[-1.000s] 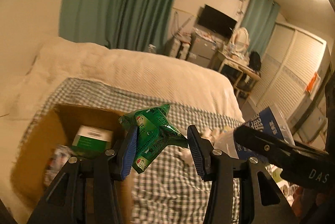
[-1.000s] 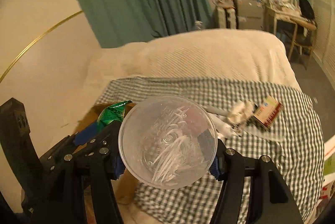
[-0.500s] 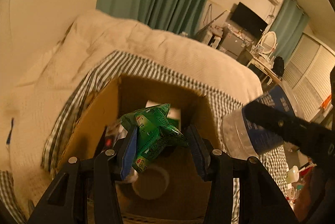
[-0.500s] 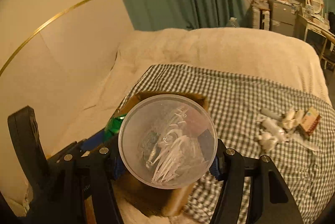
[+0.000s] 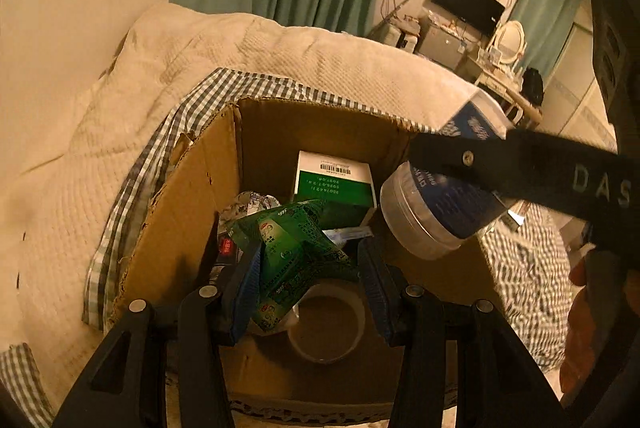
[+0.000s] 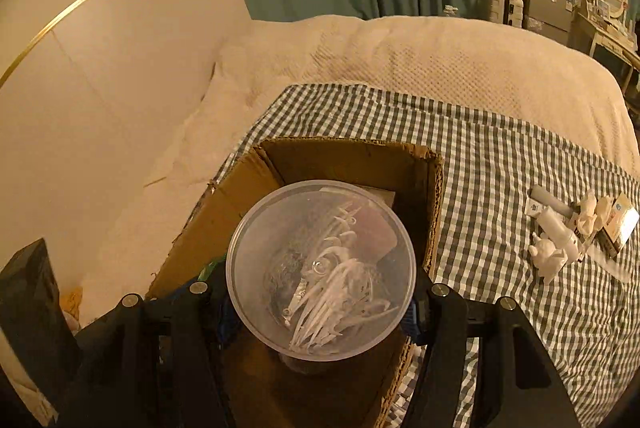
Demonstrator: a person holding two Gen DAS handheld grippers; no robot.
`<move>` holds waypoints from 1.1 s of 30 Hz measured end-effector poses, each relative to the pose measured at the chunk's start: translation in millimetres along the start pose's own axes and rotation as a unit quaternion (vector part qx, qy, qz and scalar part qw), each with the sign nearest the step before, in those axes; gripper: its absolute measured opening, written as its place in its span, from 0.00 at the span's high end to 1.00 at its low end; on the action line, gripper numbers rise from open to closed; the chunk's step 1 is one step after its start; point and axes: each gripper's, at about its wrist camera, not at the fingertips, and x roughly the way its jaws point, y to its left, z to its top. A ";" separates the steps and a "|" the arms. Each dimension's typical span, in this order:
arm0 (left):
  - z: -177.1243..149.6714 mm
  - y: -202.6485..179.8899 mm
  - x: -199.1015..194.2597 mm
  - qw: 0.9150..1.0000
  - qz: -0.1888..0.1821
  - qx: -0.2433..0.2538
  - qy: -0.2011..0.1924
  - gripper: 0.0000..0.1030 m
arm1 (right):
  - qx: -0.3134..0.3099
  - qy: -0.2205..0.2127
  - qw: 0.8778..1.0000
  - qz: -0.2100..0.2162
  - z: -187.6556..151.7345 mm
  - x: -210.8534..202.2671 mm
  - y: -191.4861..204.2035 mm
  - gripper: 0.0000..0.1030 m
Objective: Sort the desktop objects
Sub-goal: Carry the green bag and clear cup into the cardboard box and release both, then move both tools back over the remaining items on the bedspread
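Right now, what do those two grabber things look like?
Both are black plastic with silver screws. The left gripper has ridged blue pads. The right gripper looks the same, and white letters, DAS, show on its side in the left view.

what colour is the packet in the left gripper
Green, with small white print; the packet shows best in the left wrist view, clamped in the left gripper.

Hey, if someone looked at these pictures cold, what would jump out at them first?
Probably the crumpled green packet pinched in the left gripper, right over an open cardboard box with a tape roll and a green-and-white carton inside. Next, the clear round tub of white picks in the right gripper, above the same box on the checked cloth.
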 end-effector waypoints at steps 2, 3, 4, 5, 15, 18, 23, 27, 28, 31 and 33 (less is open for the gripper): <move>0.8 -1.7 -0.7 1.000 0.006 0.006 0.000 0.47 | 0.006 -0.002 1.000 -0.001 1.6 1.6 -1.3 0.41; 1.5 -3.3 -2.3 1.000 0.008 0.009 -0.001 0.40 | 0.006 -0.004 1.000 0.000 3.3 0.4 -1.3 0.40; 2.5 -4.8 -3.8 1.000 0.010 0.011 -0.003 0.32 | 0.005 -0.008 1.000 0.003 3.4 -2.5 -1.5 0.40; 3.2 -6.9 -6.3 1.000 0.011 0.012 -0.007 0.28 | 0.004 -0.013 1.000 0.005 3.6 -5.2 -0.6 0.39; 21.7 -64.2 -41.8 0.997 0.018 0.060 -0.047 0.20 | -0.012 -0.065 0.998 -0.018 5.3 -71.7 -16.7 0.36; 30.6 -82.8 -49.8 0.997 0.008 0.063 -0.049 0.20 | -0.005 -0.078 0.996 -0.035 2.2 -98.5 -33.1 0.36; 43.2 -119.2 -61.3 0.995 0.012 0.074 -0.061 0.20 | 0.028 -0.093 0.993 -0.063 -5.9 -141.7 -75.6 0.36; 51.7 -149.5 -60.2 0.996 0.003 0.069 -0.051 0.20 | 0.057 -0.095 0.990 -0.082 -14.8 -164.7 -110.1 0.35; 53.9 -158.8 -59.0 0.996 0.003 0.070 -0.049 0.20 | 0.065 -0.096 0.990 -0.085 -18.3 -169.4 -119.4 0.35; 58.1 -186.9 -56.3 0.995 0.009 0.091 -0.049 0.20 | 0.074 -0.099 0.987 -0.103 -26.4 -180.7 -140.0 0.35; 59.8 -205.6 -54.9 0.992 0.019 0.113 -0.060 0.20 | 0.082 -0.101 0.985 -0.112 -31.4 -189.0 -157.0 0.35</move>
